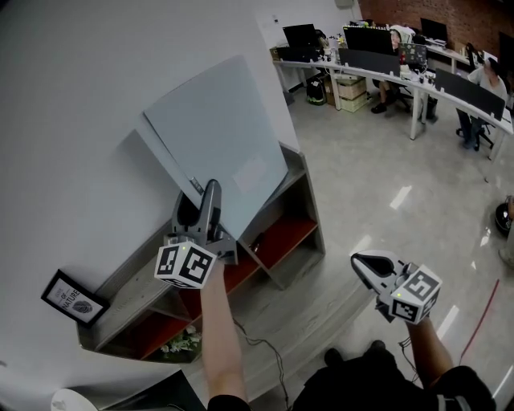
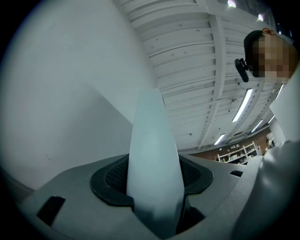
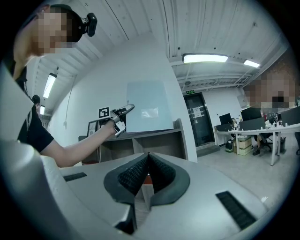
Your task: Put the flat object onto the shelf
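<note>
Long desks cross glossy floor; brick, seemingly, behind.

Grey shelf with red inner boards, standing on glossy grey floor, back against white wall. In head view, running from 7 o'clock to 1 o'clock.

On top board:
- Framed picture at the 8 o'clock end, upright.
- Flat panel at the 1 o'clock end, tilted, lower edge seemingly on the board; contact not confirmed.

In lower compartment, 7 o'clock end: plant with white flowers.

On floor at 6 o'clock of shelf: thin dark cable.
</note>
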The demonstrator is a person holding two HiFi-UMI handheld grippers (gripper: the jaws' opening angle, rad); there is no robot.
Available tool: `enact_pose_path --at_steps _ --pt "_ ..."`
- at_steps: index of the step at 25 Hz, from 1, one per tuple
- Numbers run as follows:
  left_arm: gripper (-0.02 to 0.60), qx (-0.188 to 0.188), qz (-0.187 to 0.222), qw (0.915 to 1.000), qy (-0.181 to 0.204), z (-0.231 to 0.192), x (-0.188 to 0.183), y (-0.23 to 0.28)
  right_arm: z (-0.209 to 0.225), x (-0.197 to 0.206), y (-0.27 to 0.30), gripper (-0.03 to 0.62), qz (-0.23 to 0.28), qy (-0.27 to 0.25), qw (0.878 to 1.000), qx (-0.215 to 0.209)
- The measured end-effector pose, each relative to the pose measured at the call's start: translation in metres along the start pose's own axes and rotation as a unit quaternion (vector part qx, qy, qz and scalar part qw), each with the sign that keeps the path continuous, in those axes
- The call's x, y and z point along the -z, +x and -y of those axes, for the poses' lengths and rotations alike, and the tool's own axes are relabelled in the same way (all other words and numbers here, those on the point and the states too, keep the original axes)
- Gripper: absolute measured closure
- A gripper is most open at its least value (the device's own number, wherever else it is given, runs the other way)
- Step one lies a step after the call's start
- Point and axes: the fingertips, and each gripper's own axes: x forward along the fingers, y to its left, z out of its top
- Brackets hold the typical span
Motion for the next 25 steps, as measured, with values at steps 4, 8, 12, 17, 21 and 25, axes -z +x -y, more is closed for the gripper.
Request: enact_pose_path --at_steps 4,8,12,17,21,25 --pt "0.308 0.003 0.003 1.0000 -0.003 -0.009 0.004 0.000 -0.004 0.003 0.008 0.582 -0.002 -0.003 1.000 0.002" --pt "0.308 0.003 0.002 1.0000 -0.004 -0.006 0.007 0.009 0.005 -0.001 0.007 0.582 -0.004 -0.001 1.000 -0.001" --pt "0.308 0.009 -0.001 0.9999 0.006 -0.005 0.010 0.012 0.005 0.001 0.010 0.582 -0.006 0.001 1.000 -0.004" --pt "0.308 0.013 -0.006 0.9997 0.022 0.001 0.012 0.018 0.010 0.002 0.007 0.582 -0.007 0.004 1.000 -0.005" --pt "0.308 0.016 -0.012 0.9994 0.027 -0.001 0.015 0.021 0.010 0.007 0.009 0.582 -0.008 0.008 1.000 -0.004" --pt "0.307 0.021 -0.017 0.9991 0.033 0.000 0.017 0.022 0.010 0.011 0.009 0.582 -0.009 0.012 1.000 -0.001"
